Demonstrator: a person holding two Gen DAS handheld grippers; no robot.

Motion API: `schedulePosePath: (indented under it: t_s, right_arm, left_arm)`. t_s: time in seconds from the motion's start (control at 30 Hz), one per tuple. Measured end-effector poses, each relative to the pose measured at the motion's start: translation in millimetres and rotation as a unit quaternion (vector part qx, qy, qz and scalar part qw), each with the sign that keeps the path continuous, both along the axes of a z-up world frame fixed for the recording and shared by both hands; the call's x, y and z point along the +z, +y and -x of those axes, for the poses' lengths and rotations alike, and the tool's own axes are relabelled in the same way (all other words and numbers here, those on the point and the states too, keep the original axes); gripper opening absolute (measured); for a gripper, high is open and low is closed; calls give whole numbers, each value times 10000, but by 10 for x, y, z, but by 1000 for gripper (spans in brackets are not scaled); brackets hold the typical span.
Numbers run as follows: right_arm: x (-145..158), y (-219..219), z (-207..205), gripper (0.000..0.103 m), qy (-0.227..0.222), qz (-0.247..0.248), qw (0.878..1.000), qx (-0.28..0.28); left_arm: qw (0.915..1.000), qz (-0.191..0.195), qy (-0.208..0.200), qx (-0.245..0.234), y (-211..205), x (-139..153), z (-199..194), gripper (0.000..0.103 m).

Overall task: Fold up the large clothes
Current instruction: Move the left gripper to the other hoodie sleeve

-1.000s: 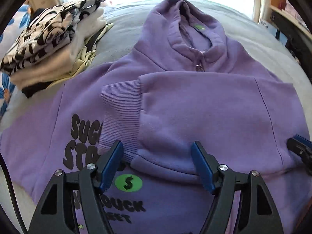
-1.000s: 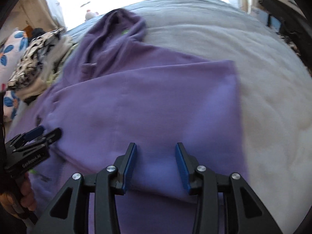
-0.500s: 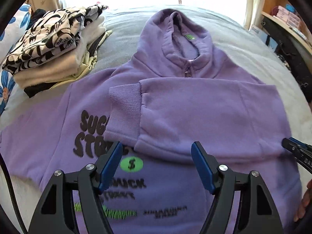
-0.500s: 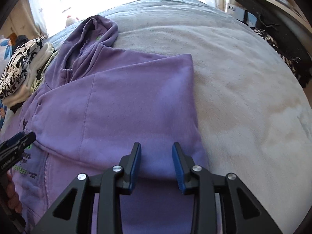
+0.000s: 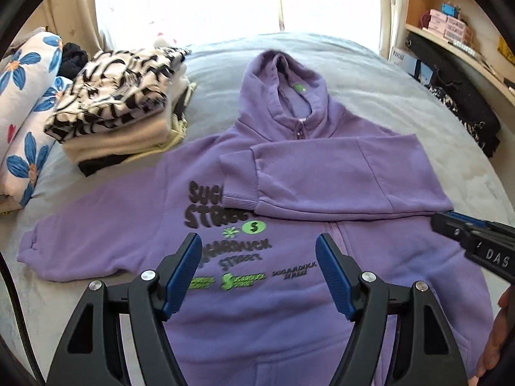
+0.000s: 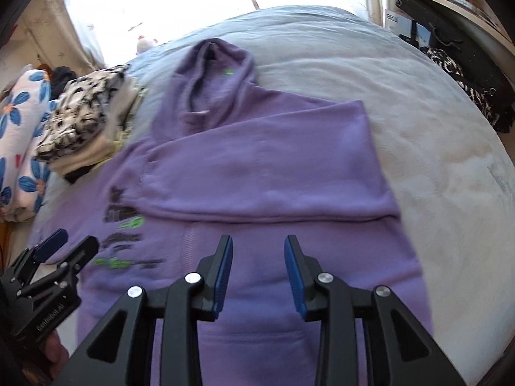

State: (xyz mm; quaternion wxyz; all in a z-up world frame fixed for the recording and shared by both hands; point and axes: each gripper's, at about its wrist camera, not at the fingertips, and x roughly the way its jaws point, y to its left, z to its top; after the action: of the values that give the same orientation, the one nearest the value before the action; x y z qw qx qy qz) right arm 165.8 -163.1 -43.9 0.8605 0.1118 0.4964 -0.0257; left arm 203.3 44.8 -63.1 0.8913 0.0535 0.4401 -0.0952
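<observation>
A purple zip hoodie lies face up on the grey bed cover, hood toward the window. One sleeve is folded across the chest, its ribbed cuff resting by the black print. The other sleeve lies spread out to the left. My left gripper hovers open above the printed chest and holds nothing. My right gripper hovers above the hoodie's lower half, jaws narrowly open and nothing between them. Each gripper shows in the other's view: right gripper, left gripper.
A stack of folded clothes with a black-and-white top piece sits on the bed left of the hood. A flowered pillow lies further left. Shelves and dark items line the bed's right side. A hand shows at the right edge.
Both grippers have risen and drawn back from the hoodie, so much more of it shows. The right jaws narrowed a little. The folded sleeve stays across the chest.
</observation>
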Motion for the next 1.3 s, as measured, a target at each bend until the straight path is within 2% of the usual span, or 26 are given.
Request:
schedulePosePath:
  t_s: [0.1, 0.27, 0.47, 0.57, 0.8, 1.0, 1.3]
  right_arm:
    - [130, 239, 85, 33, -106, 103, 9998, 126]
    - [273, 620, 232, 33, -174, 196, 9990, 373]
    - [305, 1021, 344, 33, -241, 213, 9979, 556]
    - [319, 1200, 364, 33, -281, 64, 9976, 627]
    - [404, 1783, 356, 33, -435, 114, 9925, 1133]
    - [475, 2240, 294, 33, -570, 247, 9867, 1499]
    - [418, 2715, 124, 33, -628, 250, 9818, 1777]
  left_arm:
    - [9998, -76, -164, 44, 163, 138, 155, 73]
    - [9997, -1, -210, 133, 488, 264, 327, 73]
    - [9992, -57, -301, 245, 902, 377, 488, 73]
    - [9989, -93, -327, 331, 1119, 416, 555, 74]
    - [9973, -11, -333, 650, 1693, 490, 696, 74]
    - [9934, -127, -341, 1086, 2279, 437, 729, 75]
    - [9836, -42, 56, 1804, 3157, 83, 606, 75]
